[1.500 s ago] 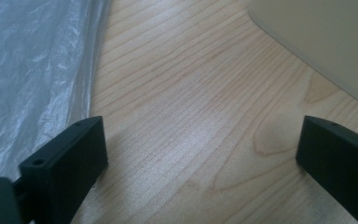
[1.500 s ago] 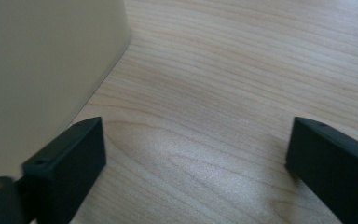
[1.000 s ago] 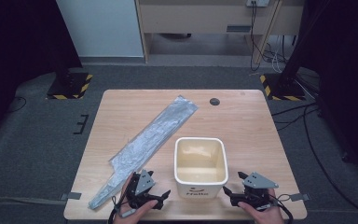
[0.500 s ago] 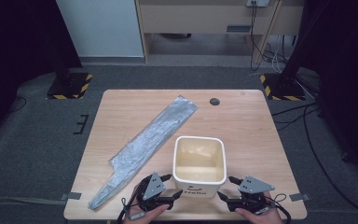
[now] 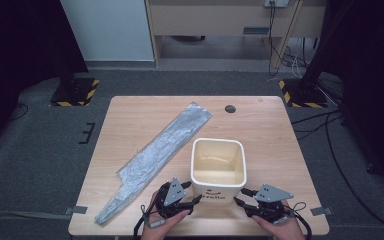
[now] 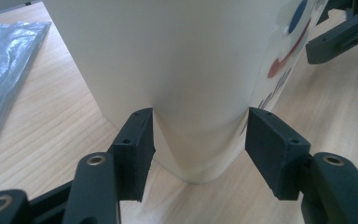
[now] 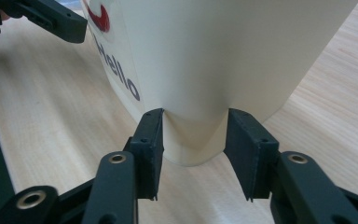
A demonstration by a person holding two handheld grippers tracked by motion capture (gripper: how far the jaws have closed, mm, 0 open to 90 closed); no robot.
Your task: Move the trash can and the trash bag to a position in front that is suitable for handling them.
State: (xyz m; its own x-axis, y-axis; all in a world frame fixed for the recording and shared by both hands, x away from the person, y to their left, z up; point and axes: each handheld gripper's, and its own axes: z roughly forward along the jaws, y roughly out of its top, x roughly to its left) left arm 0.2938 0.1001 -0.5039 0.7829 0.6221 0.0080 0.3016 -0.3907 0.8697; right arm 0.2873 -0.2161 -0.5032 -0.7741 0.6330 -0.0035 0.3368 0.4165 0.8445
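Observation:
A cream square bin (image 5: pixel 217 192) with "Hello" printed on its near wall stands upright on the wooden table (image 5: pixel 280 150). My left gripper (image 5: pixel 191 192) is at the bin's near left corner. In the left gripper view (image 6: pixel 199 140) its jaws have just been closing, and both pads touch that rounded corner of the bin (image 6: pixel 191 70). My right gripper (image 5: pixel 243 196) is at the near right corner. Its jaws have also just been closing, and in the right gripper view (image 7: pixel 195 135) the pads press on either side of that corner of the bin (image 7: pixel 214 56).
A long crumpled silver plastic bag (image 5: pixel 155 155) lies diagonally on the table left of the bin, also at the left of the left gripper view (image 6: pixel 4 60). A small dark round hole (image 5: pixel 230 108) sits near the far edge. Cables trail on the floor at right.
Both grippers have moved in to the bin's near corners, the left one shifting right. Their jaws, wide a second ago, have narrowed onto the corners.

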